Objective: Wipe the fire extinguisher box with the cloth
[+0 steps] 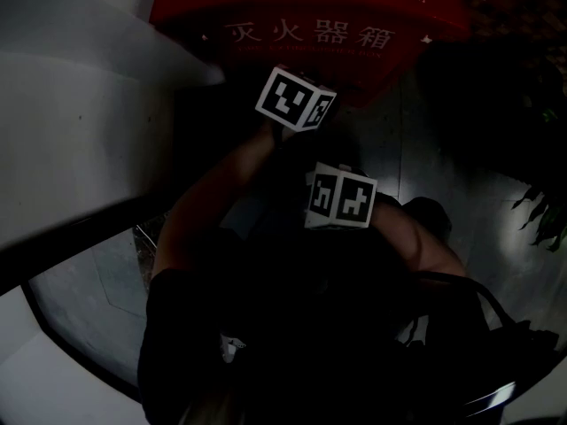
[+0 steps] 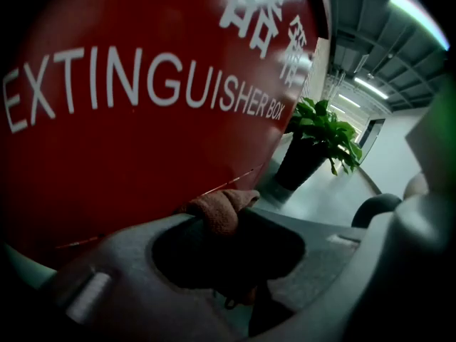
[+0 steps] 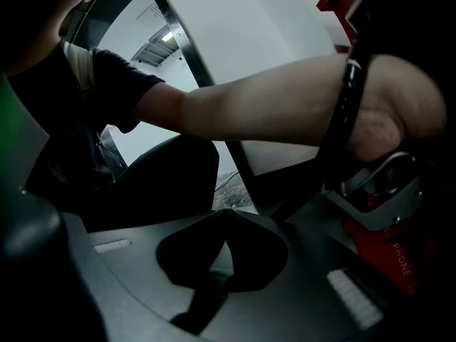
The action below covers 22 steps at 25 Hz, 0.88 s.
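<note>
Well, it's dim in here, but the fire extinguisher box (image 1: 310, 7) stands out: a glossy red cabinet with white lettering, at twelve o'clock in the head view. In front of it two marker cubes catch the light. The one on the left gripper (image 1: 297, 98) is nearer the box, and the one on the right gripper (image 1: 341, 197) is lower, toward the person's body.

In the left gripper view the smooth red panel fills everything from nine to one o'clock. The left gripper's rounded grey jaws are clamped on the cloth (image 2: 221, 209), a soft, nubbly brown wad that bulges out at the tips. The cloth sits right at the panel's lower part, though I can't say for sure that it presses on it. Out at two o'clock a leafy green plant (image 2: 320, 127) stands in a dark tapered pot on a shiny floor.

In the right gripper view that gripper's matte grey jaws (image 3: 224, 216) meet at the tips with nothing between them. A bare forearm (image 3: 271, 105) crosses above them, in front of a pale curved wall.
</note>
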Each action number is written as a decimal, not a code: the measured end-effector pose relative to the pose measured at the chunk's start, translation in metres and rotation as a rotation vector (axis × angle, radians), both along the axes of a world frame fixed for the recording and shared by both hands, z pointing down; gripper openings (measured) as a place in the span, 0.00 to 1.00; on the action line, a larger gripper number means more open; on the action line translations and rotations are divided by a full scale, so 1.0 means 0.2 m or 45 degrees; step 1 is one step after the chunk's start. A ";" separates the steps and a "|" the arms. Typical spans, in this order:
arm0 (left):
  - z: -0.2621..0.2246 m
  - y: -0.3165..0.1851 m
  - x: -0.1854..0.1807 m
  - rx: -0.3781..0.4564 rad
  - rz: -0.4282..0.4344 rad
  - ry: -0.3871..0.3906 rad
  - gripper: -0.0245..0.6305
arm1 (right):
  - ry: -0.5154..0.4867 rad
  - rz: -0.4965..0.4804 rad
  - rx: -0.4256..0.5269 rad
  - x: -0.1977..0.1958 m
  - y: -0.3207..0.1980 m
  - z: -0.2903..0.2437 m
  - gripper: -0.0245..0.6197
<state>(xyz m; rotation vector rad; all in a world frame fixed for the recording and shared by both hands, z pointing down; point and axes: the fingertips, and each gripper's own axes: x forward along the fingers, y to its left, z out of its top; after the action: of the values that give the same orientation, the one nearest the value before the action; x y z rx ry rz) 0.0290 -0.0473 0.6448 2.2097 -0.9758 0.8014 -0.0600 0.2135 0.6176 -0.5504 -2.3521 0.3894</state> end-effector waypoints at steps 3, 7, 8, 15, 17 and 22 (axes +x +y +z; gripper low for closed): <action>-0.09 0.00 0.02 0.034 0.013 0.031 0.20 | -0.007 -0.001 -0.005 0.00 -0.01 -0.01 0.04; -0.22 0.00 0.05 0.079 0.044 0.081 0.20 | -0.011 -0.016 -0.014 0.00 0.01 -0.01 0.04; -0.25 0.00 0.06 0.089 0.053 0.099 0.20 | -0.012 -0.026 -0.014 0.01 0.02 -0.01 0.04; -0.41 -0.01 0.07 0.170 0.123 0.126 0.20 | -0.002 -0.017 -0.010 0.04 0.00 0.00 0.04; -0.45 0.00 0.07 0.190 0.140 0.135 0.20 | -0.003 -0.002 -0.015 0.05 -0.01 0.00 0.04; -0.56 -0.01 0.06 0.269 0.182 0.127 0.20 | -0.008 0.007 -0.025 0.04 -0.03 0.00 0.04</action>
<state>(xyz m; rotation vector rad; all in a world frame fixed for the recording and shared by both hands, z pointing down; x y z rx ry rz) 0.0420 -0.0484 0.5331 2.4992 -0.8969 0.6683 -0.0515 0.2072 0.6175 -0.5549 -2.3586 0.4144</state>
